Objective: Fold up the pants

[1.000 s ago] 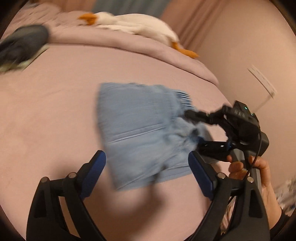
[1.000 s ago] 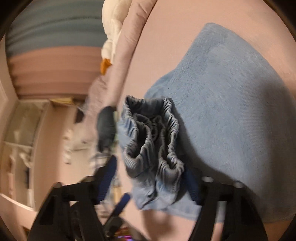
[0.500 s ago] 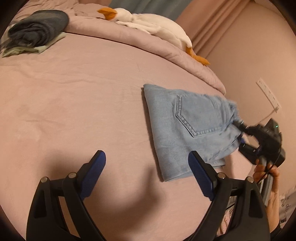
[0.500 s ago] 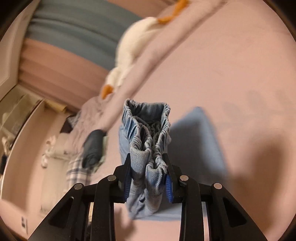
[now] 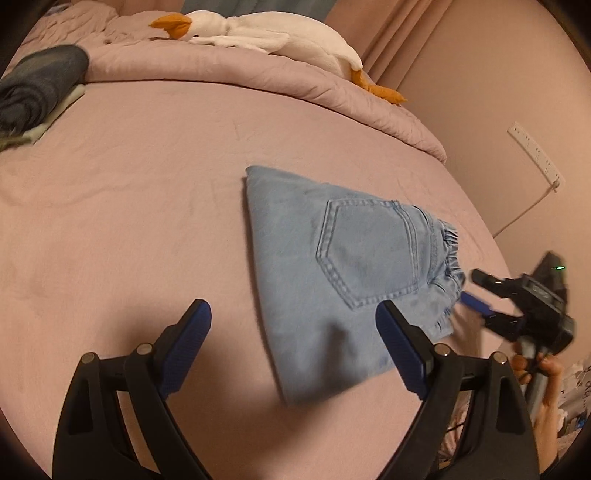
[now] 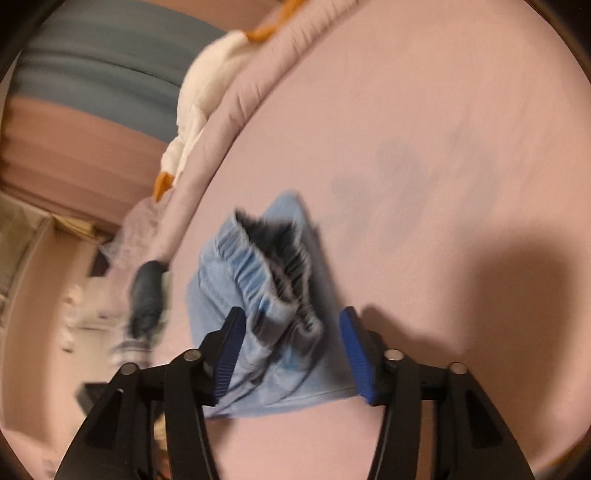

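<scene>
The light blue denim pants (image 5: 332, 266) lie folded flat on the pink bed (image 5: 129, 203), back pocket up, elastic waistband toward the right edge. My left gripper (image 5: 293, 332) is open and empty, hovering above the bed at the pants' near left corner. My right gripper (image 6: 291, 343) is open, its blue pads on either side of the bunched waistband (image 6: 273, 280) without pinching it. The right gripper also shows in the left wrist view (image 5: 480, 295), just off the waistband at the bed's right edge.
A white plush goose (image 5: 266, 33) lies on the rolled pink duvet (image 5: 258, 77) at the back. A dark folded garment (image 5: 37, 85) sits at the back left. A pink wall with a power strip (image 5: 535, 155) and cable stands to the right.
My right gripper has opened and let go of the waistband, and the pants now rest flat on the bed. My left gripper stayed open and shifted slightly.
</scene>
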The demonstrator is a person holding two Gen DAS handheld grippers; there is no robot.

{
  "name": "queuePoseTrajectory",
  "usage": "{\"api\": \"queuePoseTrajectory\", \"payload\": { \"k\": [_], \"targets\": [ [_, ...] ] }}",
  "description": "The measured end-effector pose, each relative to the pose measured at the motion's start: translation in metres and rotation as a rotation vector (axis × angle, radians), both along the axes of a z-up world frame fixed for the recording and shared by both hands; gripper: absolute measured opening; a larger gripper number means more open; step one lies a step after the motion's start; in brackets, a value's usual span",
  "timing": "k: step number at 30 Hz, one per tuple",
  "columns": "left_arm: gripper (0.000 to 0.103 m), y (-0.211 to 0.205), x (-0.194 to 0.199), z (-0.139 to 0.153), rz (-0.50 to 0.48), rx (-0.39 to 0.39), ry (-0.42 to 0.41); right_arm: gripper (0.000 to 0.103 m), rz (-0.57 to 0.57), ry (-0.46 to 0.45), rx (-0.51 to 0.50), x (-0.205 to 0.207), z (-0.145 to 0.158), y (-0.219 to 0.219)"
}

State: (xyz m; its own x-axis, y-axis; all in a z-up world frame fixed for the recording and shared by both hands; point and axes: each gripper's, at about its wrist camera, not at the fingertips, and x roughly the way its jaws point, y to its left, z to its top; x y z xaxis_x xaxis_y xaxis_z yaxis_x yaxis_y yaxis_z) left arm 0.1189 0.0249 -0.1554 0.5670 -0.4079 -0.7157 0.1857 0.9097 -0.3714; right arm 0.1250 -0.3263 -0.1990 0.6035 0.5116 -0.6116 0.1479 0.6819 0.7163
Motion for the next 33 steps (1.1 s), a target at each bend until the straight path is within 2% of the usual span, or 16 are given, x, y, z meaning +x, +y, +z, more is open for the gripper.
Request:
{"api": "queuePoseTrajectory", "payload": {
  "k": [2, 4, 5, 6, 7, 9, 12, 14, 16, 19, 22, 24, 26, 29, 33],
  "targets": [
    [0.090, -0.012, 0.015, 0.003, -0.016, 0.029, -0.003, 0.055, 0.012, -0.072, -0.122, -0.002, 0.022, 0.006],
    [0.090, -0.030, 0.033, 0.011, -0.054, 0.062, -0.029, 0.052, 0.073, -0.149, -0.204, 0.002, 0.040, 0.021],
    [0.089, -0.038, 0.041, 0.014, -0.075, 0.075, -0.035, 0.048, 0.118, -0.202, -0.270, 0.007, 0.052, 0.035],
    [0.087, -0.049, 0.051, 0.016, -0.097, 0.097, -0.037, 0.037, 0.149, -0.232, -0.318, 0.009, 0.059, 0.046],
    [0.085, -0.059, 0.060, 0.017, -0.119, 0.115, -0.035, 0.033, 0.179, -0.249, -0.365, 0.016, 0.064, 0.058],
    [0.073, -0.084, 0.078, 0.017, -0.184, 0.151, -0.033, 0.028, 0.242, -0.281, -0.448, 0.028, 0.070, 0.081],
    [0.072, -0.116, 0.096, 0.006, -0.244, 0.231, -0.030, 0.024, 0.324, -0.297, -0.552, 0.039, 0.062, 0.105],
    [0.072, -0.132, 0.105, -0.009, -0.279, 0.295, -0.010, 0.024, 0.339, -0.239, -0.583, 0.048, 0.046, 0.114],
    [0.072, -0.139, 0.116, -0.026, -0.293, 0.319, 0.036, 0.023, 0.383, -0.132, -0.583, 0.051, 0.006, 0.117],
    [0.074, -0.135, 0.125, -0.029, -0.297, 0.296, 0.057, 0.022, 0.386, -0.204, -0.635, 0.038, -0.006, 0.121],
    [0.074, -0.130, 0.126, -0.025, -0.301, 0.278, 0.066, 0.022, 0.382, -0.185, -0.602, 0.043, -0.004, 0.120],
    [0.072, -0.122, 0.120, -0.015, -0.286, 0.244, 0.037, 0.022, 0.398, -0.167, -0.535, 0.048, 0.004, 0.112],
    [0.071, -0.113, 0.109, -0.005, -0.272, 0.233, -0.005, 0.022, 0.385, -0.191, -0.511, 0.043, 0.017, 0.104],
    [0.071, -0.092, 0.083, 0.000, -0.270, 0.229, -0.038, 0.022, 0.352, -0.272, -0.549, 0.038, 0.043, 0.101],
    [0.071, -0.078, 0.054, -0.013, -0.274, 0.225, -0.019, 0.022, 0.337, -0.290, -0.604, 0.059, 0.050, 0.108]
  ]
}}
